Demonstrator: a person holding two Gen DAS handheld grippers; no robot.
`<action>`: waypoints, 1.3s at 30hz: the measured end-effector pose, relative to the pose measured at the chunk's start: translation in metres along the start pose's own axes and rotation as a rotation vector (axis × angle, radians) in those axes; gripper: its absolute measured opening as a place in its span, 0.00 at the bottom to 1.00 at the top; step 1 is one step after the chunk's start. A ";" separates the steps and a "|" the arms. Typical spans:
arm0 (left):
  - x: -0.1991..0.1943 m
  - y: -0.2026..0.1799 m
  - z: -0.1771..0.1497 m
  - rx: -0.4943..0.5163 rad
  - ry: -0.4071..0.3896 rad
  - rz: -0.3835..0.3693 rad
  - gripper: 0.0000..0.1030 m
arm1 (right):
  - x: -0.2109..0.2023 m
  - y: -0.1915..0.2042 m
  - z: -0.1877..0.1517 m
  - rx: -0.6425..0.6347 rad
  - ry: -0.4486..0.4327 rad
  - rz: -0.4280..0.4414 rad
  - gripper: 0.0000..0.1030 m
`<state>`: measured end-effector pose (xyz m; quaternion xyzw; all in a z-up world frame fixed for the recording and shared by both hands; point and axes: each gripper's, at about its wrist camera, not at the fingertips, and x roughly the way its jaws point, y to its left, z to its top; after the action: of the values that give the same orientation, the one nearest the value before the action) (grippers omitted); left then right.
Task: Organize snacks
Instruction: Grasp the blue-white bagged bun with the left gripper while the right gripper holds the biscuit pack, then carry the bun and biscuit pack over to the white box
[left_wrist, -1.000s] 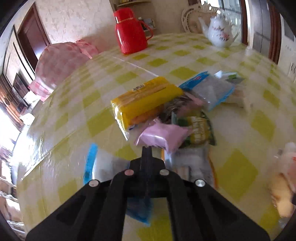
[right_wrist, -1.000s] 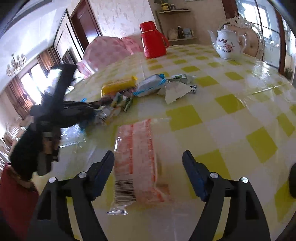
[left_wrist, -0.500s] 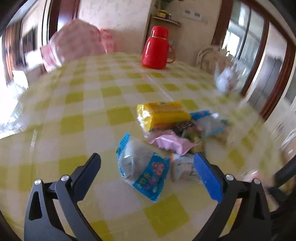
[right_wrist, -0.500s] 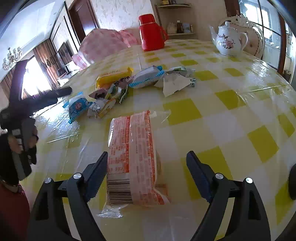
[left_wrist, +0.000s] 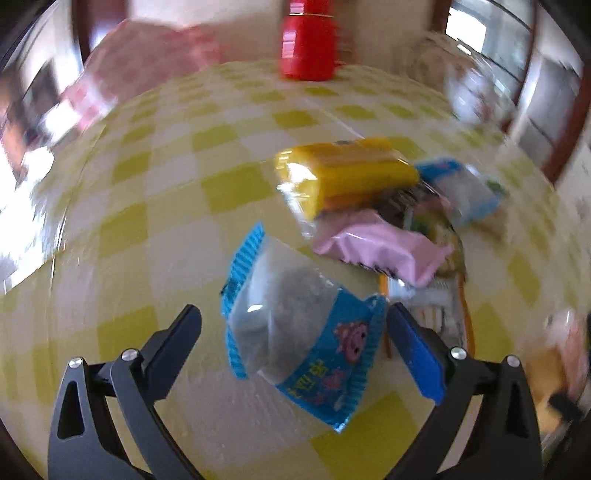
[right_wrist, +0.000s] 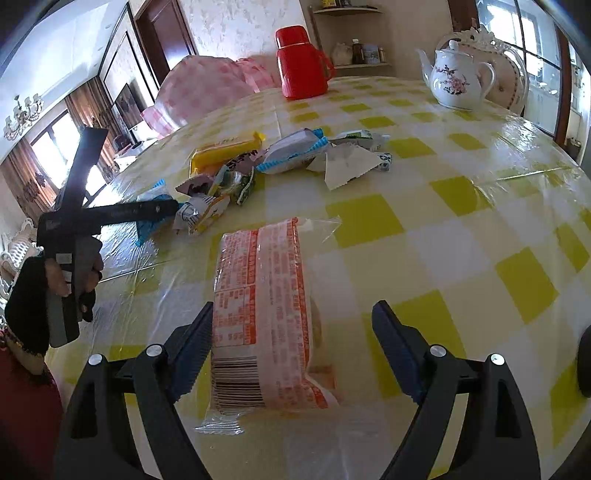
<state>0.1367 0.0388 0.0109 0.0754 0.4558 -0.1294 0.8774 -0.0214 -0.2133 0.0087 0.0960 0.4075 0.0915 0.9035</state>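
Note:
My left gripper (left_wrist: 291, 317) is open above the yellow-checked table. A blue-edged packet with a pink cartoon (left_wrist: 295, 332) lies flat between its fingers, and the pads do not press on it. Just beyond lies a heap of snacks: a yellow pack (left_wrist: 347, 173), a pink packet (left_wrist: 384, 247) and another blue-and-clear packet (left_wrist: 461, 188). My right gripper (right_wrist: 291, 321) is open astride a long orange-and-white pack (right_wrist: 266, 302) that rests on the table. Its left finger (right_wrist: 199, 332) is close beside the pack's edge. In the right wrist view, a gloved hand (right_wrist: 33, 295) holds the left gripper.
A red thermos (right_wrist: 301, 62) and a white flowered teapot (right_wrist: 458, 81) stand at the far side of the table (right_wrist: 480, 206). A pink checked cover (right_wrist: 207, 88) sits behind the far left edge. A torn white wrapper (right_wrist: 347, 166) lies right of the heap.
The left gripper went from shut to wide open and swung round, so the blue packet now lies between its fingers. The right gripper's jaws widened a little over the orange-and-white pack.

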 end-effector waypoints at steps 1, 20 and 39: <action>0.002 -0.005 -0.001 0.053 0.004 0.012 0.98 | 0.000 0.000 0.000 0.002 0.000 0.000 0.80; -0.027 0.026 -0.014 -0.157 -0.109 -0.014 0.57 | 0.024 0.019 0.011 -0.088 0.063 -0.050 0.84; -0.083 -0.014 -0.058 -0.309 -0.277 -0.132 0.57 | -0.006 -0.025 0.010 0.164 -0.062 0.292 0.43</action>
<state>0.0411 0.0535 0.0453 -0.1082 0.3490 -0.1242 0.9225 -0.0150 -0.2402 0.0130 0.2304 0.3674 0.1851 0.8819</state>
